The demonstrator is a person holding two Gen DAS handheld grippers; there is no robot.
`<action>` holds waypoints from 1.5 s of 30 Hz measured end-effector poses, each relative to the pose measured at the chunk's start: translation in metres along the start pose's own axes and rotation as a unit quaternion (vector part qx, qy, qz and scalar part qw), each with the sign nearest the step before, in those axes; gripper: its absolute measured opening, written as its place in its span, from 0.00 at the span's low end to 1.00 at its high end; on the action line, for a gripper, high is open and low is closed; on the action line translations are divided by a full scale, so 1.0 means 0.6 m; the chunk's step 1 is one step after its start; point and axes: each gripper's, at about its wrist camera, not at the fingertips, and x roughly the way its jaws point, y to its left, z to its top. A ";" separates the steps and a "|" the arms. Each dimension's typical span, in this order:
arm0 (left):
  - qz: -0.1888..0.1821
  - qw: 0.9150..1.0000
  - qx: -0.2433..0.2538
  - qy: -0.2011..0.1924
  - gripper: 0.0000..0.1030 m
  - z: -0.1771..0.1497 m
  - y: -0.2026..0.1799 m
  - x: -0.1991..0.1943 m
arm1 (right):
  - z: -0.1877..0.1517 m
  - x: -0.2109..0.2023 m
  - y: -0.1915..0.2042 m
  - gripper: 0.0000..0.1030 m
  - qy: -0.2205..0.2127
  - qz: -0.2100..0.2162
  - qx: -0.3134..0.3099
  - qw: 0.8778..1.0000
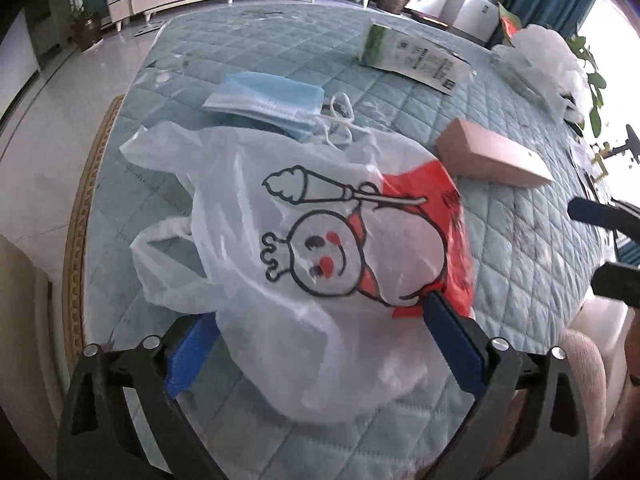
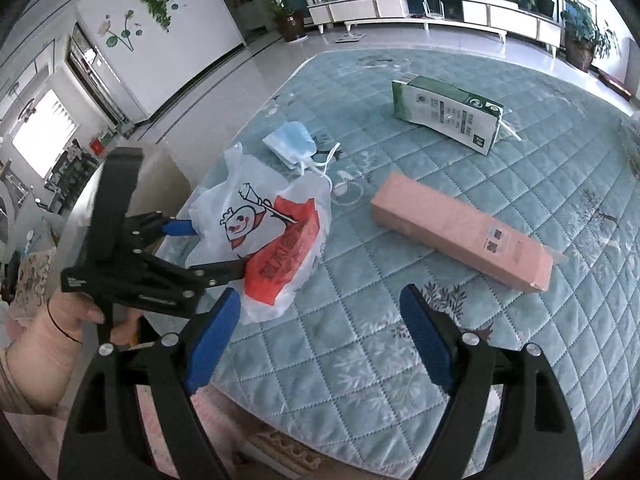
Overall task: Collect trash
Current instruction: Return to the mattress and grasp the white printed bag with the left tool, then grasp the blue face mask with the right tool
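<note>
Left gripper (image 1: 320, 320) open, fingers straddling the plastic bag (image 1: 320, 240) near the desk's (image 2: 400, 340) near-left edge; not clamped. Right gripper (image 2: 320, 332) open, empty, above the near edge. Nothing looks bagged yet. Still out: face mask (image 2: 290, 140) just behind the bag, pink box (image 2: 460, 232) mid-desk, green carton (image 2: 448, 112) toward the far side. Items well apart, so there is clear reach; the bag lies close to the edge drop.

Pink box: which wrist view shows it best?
The right wrist view: the pink box lies whole and unobstructed on the quilted table, its label stickers visible. The left wrist view shows it smaller, off right, beyond the plastic bag.
</note>
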 end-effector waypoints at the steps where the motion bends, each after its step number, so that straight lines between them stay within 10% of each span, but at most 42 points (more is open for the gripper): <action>1: -0.004 1.000 -0.004 0.002 0.85 0.004 0.001 0.005 | 0.002 0.001 -0.002 0.78 0.000 0.003 0.000 1.000; 9: 0.007 1.000 0.014 0.004 0.09 0.028 -0.005 0.009 | 0.035 0.032 0.008 0.78 0.004 0.021 -0.013 1.000; 28: 0.023 0.999 -0.023 0.001 0.08 -0.003 0.106 -0.018 | 0.206 0.249 0.065 0.64 0.054 -0.002 -0.071 0.996; 37: 0.014 0.999 -0.028 -0.011 0.08 0.004 0.115 -0.014 | 0.213 0.280 0.060 0.11 0.061 -0.023 -0.058 0.996; 45: 0.003 0.999 -0.052 -0.010 0.08 -0.007 0.120 -0.028 | 0.181 0.213 0.056 0.09 0.054 0.043 -0.020 0.997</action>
